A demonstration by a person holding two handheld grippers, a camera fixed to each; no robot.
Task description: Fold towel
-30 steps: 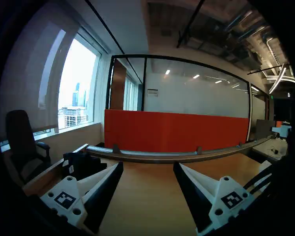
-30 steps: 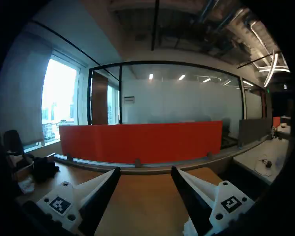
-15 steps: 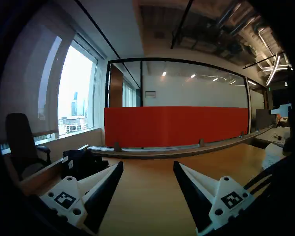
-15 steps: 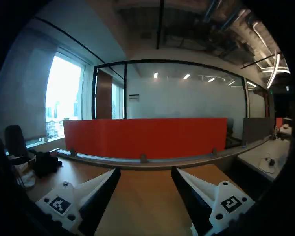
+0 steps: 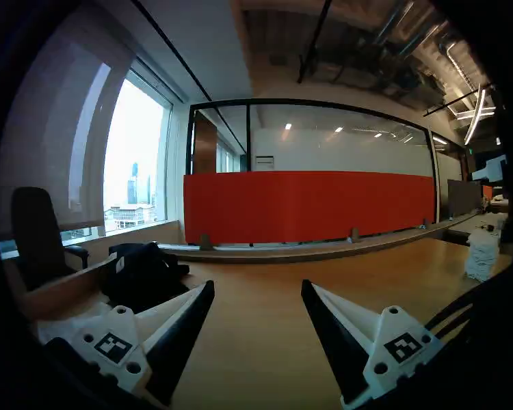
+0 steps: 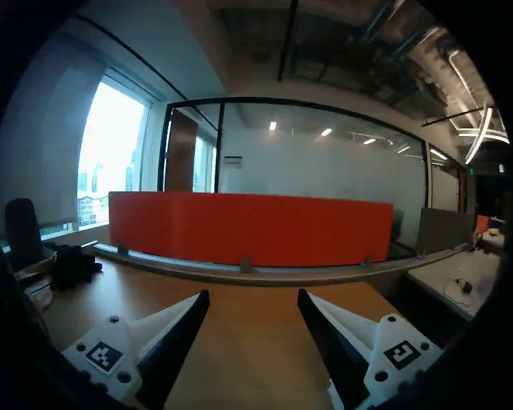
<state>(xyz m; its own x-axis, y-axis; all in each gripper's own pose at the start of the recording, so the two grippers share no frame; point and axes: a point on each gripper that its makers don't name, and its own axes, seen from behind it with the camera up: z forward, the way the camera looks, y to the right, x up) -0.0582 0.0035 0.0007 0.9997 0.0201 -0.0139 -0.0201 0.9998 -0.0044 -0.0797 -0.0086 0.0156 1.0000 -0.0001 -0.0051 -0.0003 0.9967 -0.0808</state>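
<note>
In the left gripper view my left gripper (image 5: pixel 256 285) is open over a bare wooden desk (image 5: pixel 256 321), with nothing between its fingers. A stack of folded white towels (image 5: pixel 482 251) stands on the desk at the far right. A white cloth (image 5: pixel 59 326) lies at the lower left, beside the left finger (image 5: pixel 154 328). In the right gripper view my right gripper (image 6: pixel 252 295) is also open and empty above the same wooden desk (image 6: pixel 250 342).
A black bag (image 5: pixel 143 273) sits on the desk's left side, also seen as the black bag (image 6: pixel 72 263). A red divider (image 5: pixel 304 205) closes the desk's far edge. An office chair (image 5: pixel 34 232) stands by the window. A white desk (image 6: pixel 455 280) lies to the right.
Both views have tipped downward, so more desk surface shows. The towel stack has come into the left gripper view at the right, and the black bag looks nearer. Both grippers stay open.
</note>
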